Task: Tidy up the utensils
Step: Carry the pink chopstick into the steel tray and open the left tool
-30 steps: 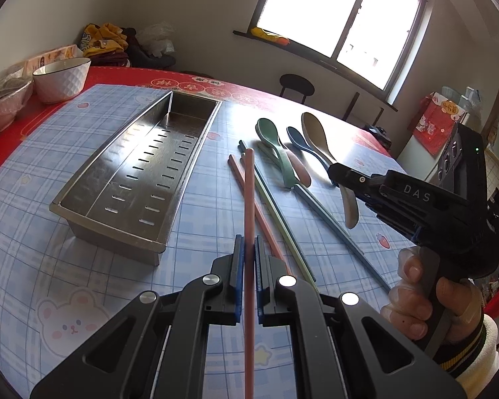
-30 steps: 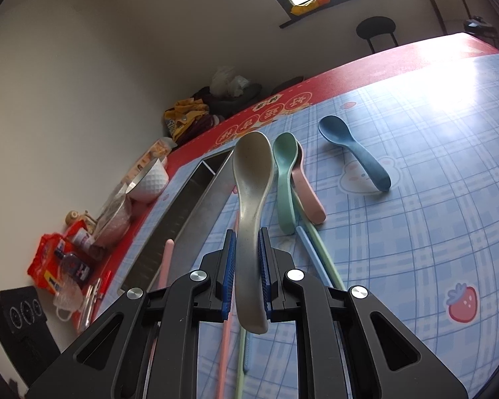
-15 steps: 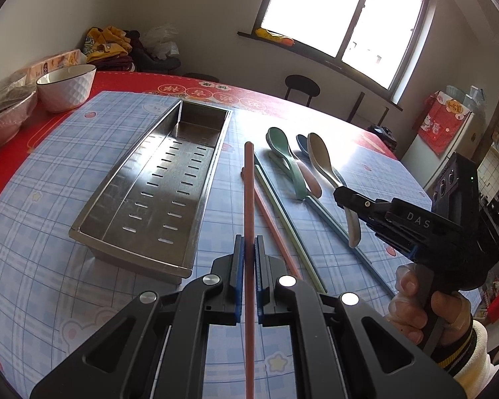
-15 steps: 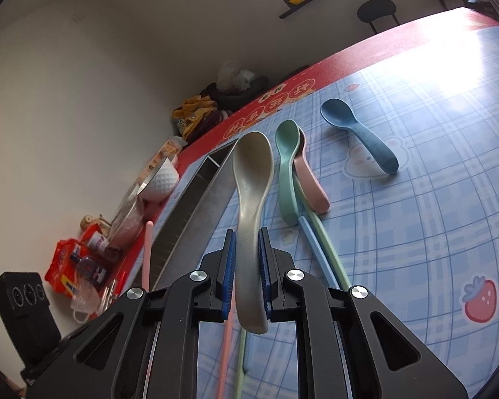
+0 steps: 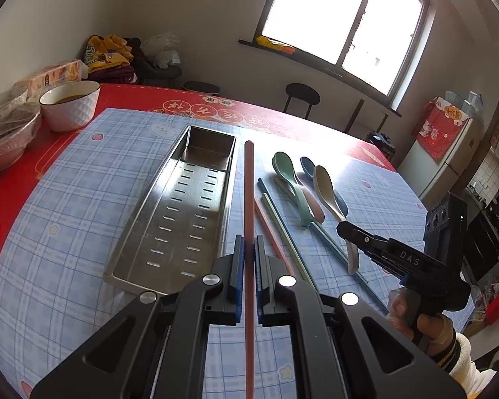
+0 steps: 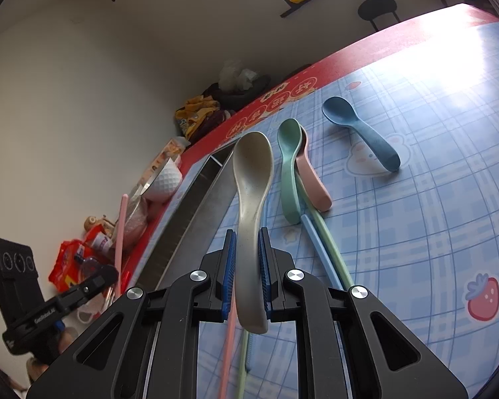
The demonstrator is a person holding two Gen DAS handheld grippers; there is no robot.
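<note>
While the left gripper [image 5: 248,256] jaws clamp a pink chopstick [image 5: 249,193] at frame centre, just right of the steel tray [image 5: 169,232], the right gripper [image 6: 247,249] jaws pinch a beige spoon [image 6: 251,179] mid-frame. Green spoon [image 6: 288,153], pink spoon [image 6: 312,179], blue spoon [image 6: 359,133] and loose chopsticks [image 5: 282,239] lie on the counter [image 5: 83,199].

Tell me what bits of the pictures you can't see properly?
- Pink chopstick in the left gripper: left wrist view, its near end runs off the bottom edge.
- Beige spoon in the right gripper: right wrist view, the fingers hide the sides of its handle.
- Metal tray: right wrist view, the spoon and gripper cover much of it; its inside is hidden.
- Snack packets: right wrist view, too small to read.
</note>
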